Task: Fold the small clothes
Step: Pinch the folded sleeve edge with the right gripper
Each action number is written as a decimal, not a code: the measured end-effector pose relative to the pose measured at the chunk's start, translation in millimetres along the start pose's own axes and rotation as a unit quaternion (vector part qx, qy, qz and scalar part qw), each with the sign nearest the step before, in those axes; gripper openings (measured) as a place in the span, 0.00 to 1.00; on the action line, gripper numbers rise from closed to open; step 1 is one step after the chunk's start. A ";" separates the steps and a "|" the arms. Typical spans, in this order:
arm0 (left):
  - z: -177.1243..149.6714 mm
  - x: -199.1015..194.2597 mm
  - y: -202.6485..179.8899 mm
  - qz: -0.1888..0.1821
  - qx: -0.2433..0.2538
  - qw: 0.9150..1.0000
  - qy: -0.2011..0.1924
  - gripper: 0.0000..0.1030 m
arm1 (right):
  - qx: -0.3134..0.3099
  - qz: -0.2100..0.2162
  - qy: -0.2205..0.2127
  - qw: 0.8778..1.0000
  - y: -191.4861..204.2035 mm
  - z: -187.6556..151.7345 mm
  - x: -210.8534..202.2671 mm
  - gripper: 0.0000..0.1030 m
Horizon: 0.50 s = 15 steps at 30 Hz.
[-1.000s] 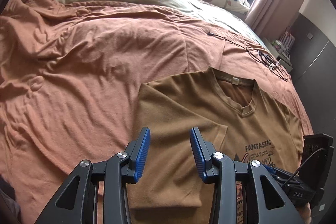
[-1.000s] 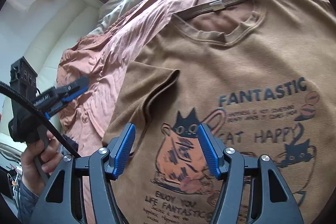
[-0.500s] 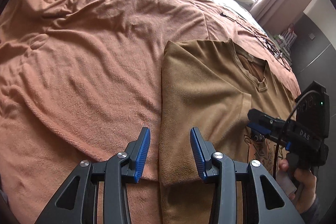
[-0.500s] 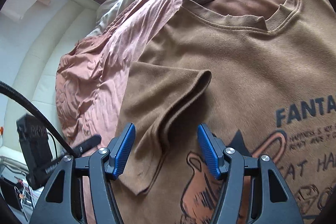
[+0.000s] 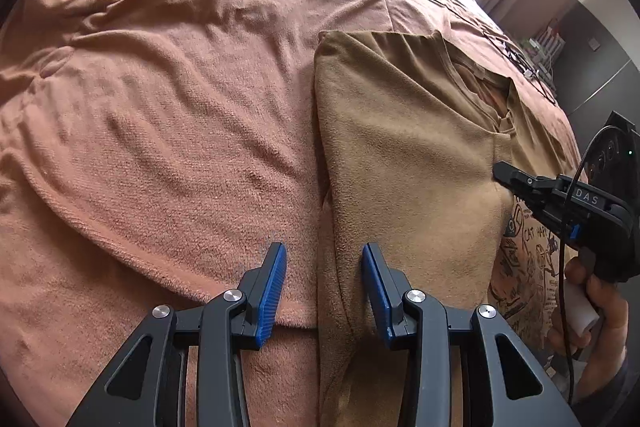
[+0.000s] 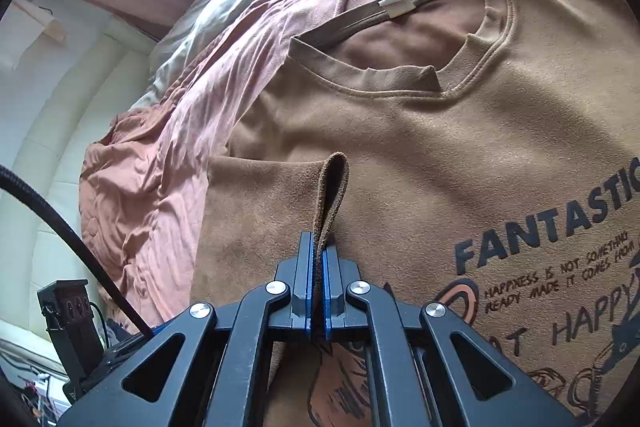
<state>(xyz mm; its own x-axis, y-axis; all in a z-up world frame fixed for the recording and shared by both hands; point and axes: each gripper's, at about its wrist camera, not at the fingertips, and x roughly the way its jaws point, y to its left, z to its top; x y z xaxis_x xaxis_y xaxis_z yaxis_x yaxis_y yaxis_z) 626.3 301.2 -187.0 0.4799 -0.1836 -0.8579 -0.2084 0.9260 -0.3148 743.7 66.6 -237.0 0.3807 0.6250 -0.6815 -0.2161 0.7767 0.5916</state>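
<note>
Right wrist view first: our right gripper has its jaws pressed together on the hem of the folded-in sleeve, which stands up in a narrow loop toward 12 o'clock. The brown T-shirt lies print-up on the orange blanket — collar at 12, lettering at 3.

From the left wrist view, our left gripper has its jaws spread, straddling the shirt's folded left edge — whether they touch it we cannot tell. The right gripper sits at 3 o'clock, held by a hand.
</note>
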 end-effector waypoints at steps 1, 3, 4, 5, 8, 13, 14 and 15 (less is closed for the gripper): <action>-1.3 -0.2 0.4 0.000 0.000 1.000 0.001 0.41 | 0.001 -0.007 0.005 1.000 2.3 -0.1 0.9 0.00; -3.3 -0.7 0.6 0.001 0.001 1.000 0.003 0.41 | 0.001 -0.010 0.010 1.000 5.7 -0.7 1.2 0.01; -4.5 -1.4 1.0 0.003 0.002 1.000 0.004 0.41 | -0.003 -0.010 0.013 1.000 8.6 -1.1 0.8 0.01; -4.7 -2.5 1.4 0.000 0.000 1.000 0.003 0.41 | -0.007 -0.010 0.016 1.000 10.4 0.6 0.5 0.01; -6.4 -9.6 4.3 -0.013 -0.006 1.000 -0.007 0.41 | -0.014 -0.005 0.026 1.000 15.2 2.2 5.3 0.01; -12.4 -11.3 4.2 -0.019 0.004 1.000 0.001 0.41 | -0.025 -0.019 0.028 0.999 10.9 2.7 -2.4 0.01; -13.2 -9.9 3.2 -0.016 0.006 1.000 0.003 0.41 | -0.029 -0.028 0.031 0.999 12.1 2.1 -3.2 0.01; -13.9 -8.0 2.5 -0.011 0.009 1.000 0.005 0.41 | -0.029 -0.041 0.036 0.998 14.1 1.2 -2.1 0.01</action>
<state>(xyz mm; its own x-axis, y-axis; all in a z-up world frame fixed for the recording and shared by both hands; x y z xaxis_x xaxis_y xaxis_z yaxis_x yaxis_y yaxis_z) 610.1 300.4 -186.6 0.4757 -0.2071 -0.8549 -0.1825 0.9275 -0.3263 740.9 76.2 -226.7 0.3334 0.5616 -0.7573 -0.2387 0.8273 0.5085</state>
